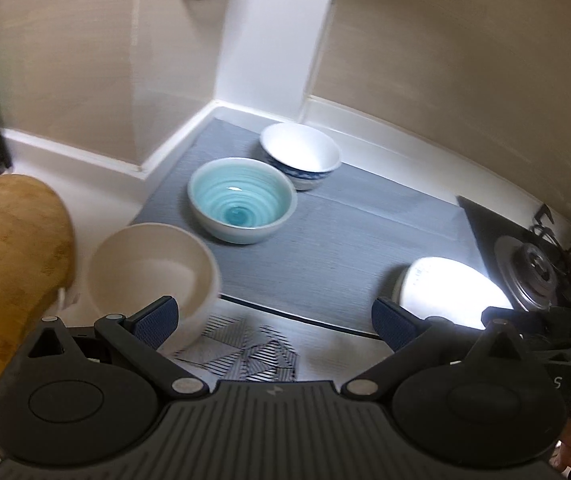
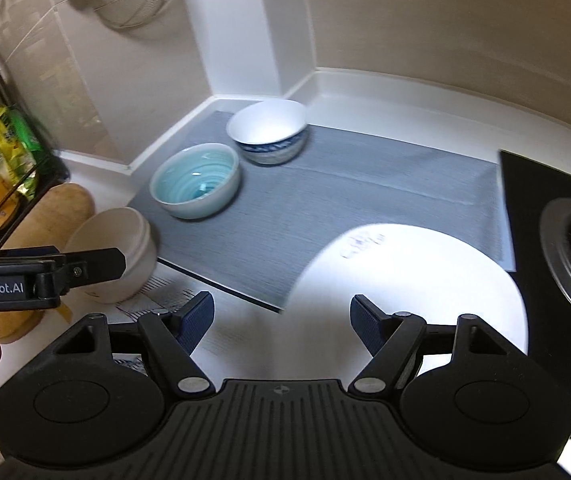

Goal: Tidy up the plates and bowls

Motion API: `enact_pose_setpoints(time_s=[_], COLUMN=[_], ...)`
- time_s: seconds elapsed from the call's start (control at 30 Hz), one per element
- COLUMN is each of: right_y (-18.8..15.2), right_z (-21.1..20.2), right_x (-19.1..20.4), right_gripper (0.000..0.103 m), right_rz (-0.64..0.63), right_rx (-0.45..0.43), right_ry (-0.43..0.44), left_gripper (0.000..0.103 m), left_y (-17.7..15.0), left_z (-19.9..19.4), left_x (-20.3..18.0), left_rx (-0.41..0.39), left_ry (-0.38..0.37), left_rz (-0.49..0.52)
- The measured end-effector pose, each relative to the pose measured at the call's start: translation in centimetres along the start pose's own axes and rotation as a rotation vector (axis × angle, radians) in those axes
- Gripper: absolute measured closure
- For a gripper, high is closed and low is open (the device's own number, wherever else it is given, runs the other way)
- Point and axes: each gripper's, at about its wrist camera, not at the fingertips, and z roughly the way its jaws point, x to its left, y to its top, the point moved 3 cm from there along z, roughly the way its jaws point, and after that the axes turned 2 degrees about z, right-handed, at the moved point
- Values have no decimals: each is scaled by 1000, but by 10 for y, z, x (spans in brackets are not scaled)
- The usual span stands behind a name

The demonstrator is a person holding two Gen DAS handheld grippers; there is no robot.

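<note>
Three bowls, one plate: all loose on the counter, none held.

Left wrist view
- left gripper (image 1: 273,316): jaws wide, nothing between the pads; left pad just in front of the cream bowl (image 1: 153,276), contact not certain.
- cream bowl: off the grey mat (image 1: 345,240), tilted, beside the wooden board (image 1: 13,264).
- teal bowl (image 1: 242,206): upright on the mat, just beside the blue-patterned bowl (image 1: 300,156) at the back corner.
- white plate (image 1: 449,288): front right, overexposed, near the stove burner (image 1: 537,276).

Right wrist view
- right gripper (image 2: 281,320): jaws wide, empty; right pad over the white plate (image 2: 409,280), which lies half on the grey mat (image 2: 365,188).
- left gripper (image 2: 85,266): seen side-on against the cream bowl (image 2: 125,256).
- teal bowl (image 2: 196,180), blue-patterned bowl (image 2: 269,132): upright, apart from both grippers.

Step, judged: approach for a pick.
Technique: straddle one rim wall, pads square, close gently; glazed ware slips. Lift level before nesting.
</note>
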Motion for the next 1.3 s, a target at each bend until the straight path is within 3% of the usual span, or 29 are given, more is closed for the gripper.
enact_pose_setpoints(time_s=[0.53, 0.9, 1.13, 1.3], right_y=[34, 45, 45, 43], right_z=[41, 94, 131, 148], right_x=[56, 91, 114, 119], right_gripper=[26, 26, 26, 26], right_rz=[-48, -31, -57, -51], right_rx=[19, 93, 186, 199], right_ry=[57, 79, 105, 79], left_gripper=[0, 0, 0, 0], left_y=[21, 32, 30, 30], left_z=[9, 42, 61, 75], left_x=[102, 142, 151, 151], left_rx=[22, 104, 146, 176], left_ry=[163, 150, 160, 181], left_rz=[-133, -141, -142, -122])
